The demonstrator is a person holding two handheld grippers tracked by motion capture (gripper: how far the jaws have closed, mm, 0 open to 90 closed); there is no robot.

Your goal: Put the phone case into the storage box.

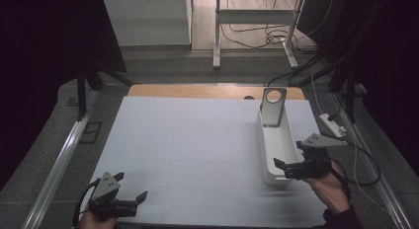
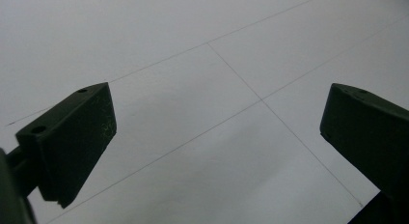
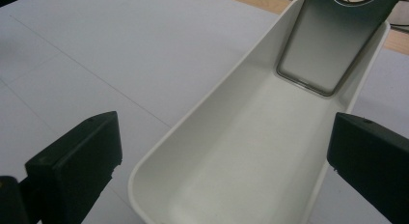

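1. The white bin (image 1: 272, 149) lies lengthwise on the right half of the table (image 1: 188, 140), its near end just in front of my right gripper (image 1: 282, 168). From my right gripper view the bin (image 3: 231, 161) sits between my two jaws, which stand wide apart and touch nothing.
2. A flat grey metal piece with a round hole (image 1: 273, 106) leans upright against the bin's far end; its lower part (image 3: 323, 50) rests inside against the end wall.
3. My left gripper (image 1: 132, 189) hovers over the bare near-left corner of the table, well apart from the bin, jaws spread and empty (image 2: 212, 137).
4. My guess at the risks: if I close on the bin's near end, the smooth curved rim could slip out of my jaws, or the light bin could skid on the white surface.
5. Any jolt or tilt might tip the leaning metal piece flat, since nothing seems to hold it.
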